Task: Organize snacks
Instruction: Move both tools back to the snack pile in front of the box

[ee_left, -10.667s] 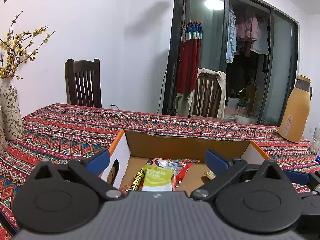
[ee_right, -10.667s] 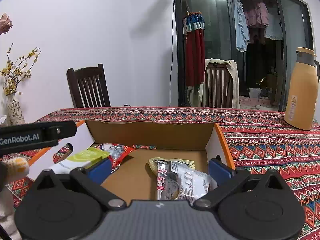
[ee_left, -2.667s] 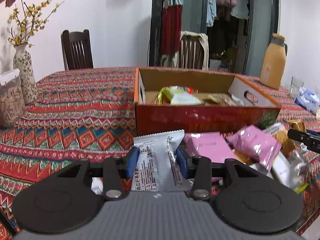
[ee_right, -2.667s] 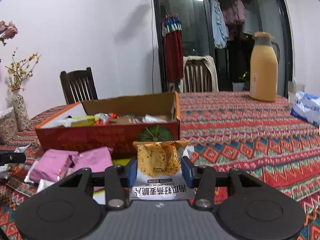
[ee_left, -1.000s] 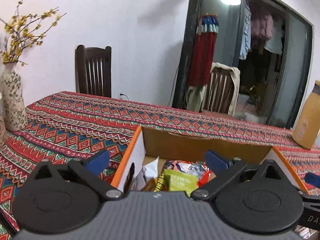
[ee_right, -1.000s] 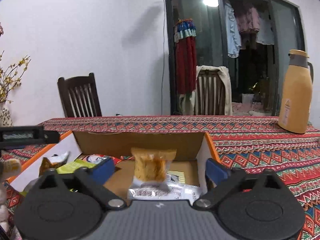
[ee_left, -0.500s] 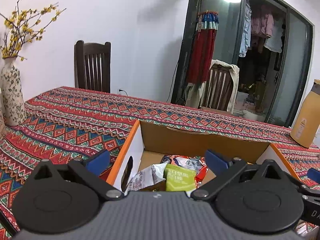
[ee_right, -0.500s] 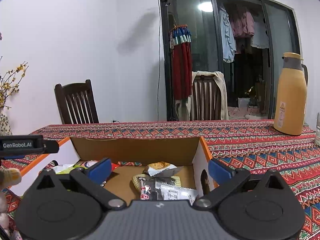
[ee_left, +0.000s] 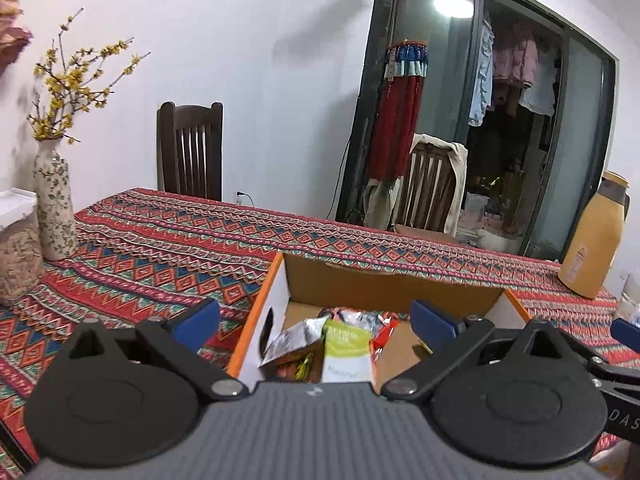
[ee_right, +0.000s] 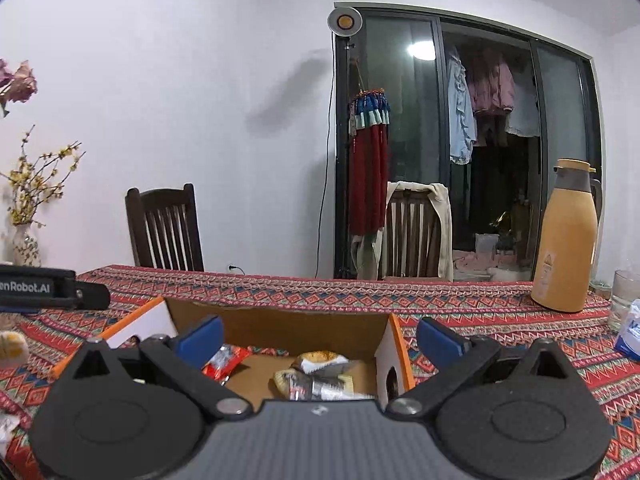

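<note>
A long table under a red, blue and green patterned tablecloth fills the room's foreground, with white walls behind it. A dark wooden chair stands at the far edge, and a second chair draped with a pale cloth sits before dark-framed glass sliding doors, behind which clothes hang. A red tasselled hanging is suspended beside the door frame. On the table's left end a floral vase holds yellow blossom branches; toward the right end stands a tan thermos jug, with a glass near it.

An open cardboard box with orange rims rests on the cloth. Inside its left part lie a silver packet, a light green packet and red wrappers just behind them. In the right part, an orange-topped snack packet lies on other clear-wrapped snacks.

The left gripper hangs above the box's left side, jaws spread wide with nothing between them. The right gripper hangs above the box's right side, its jaws having just finished opening wide, also empty.
</note>
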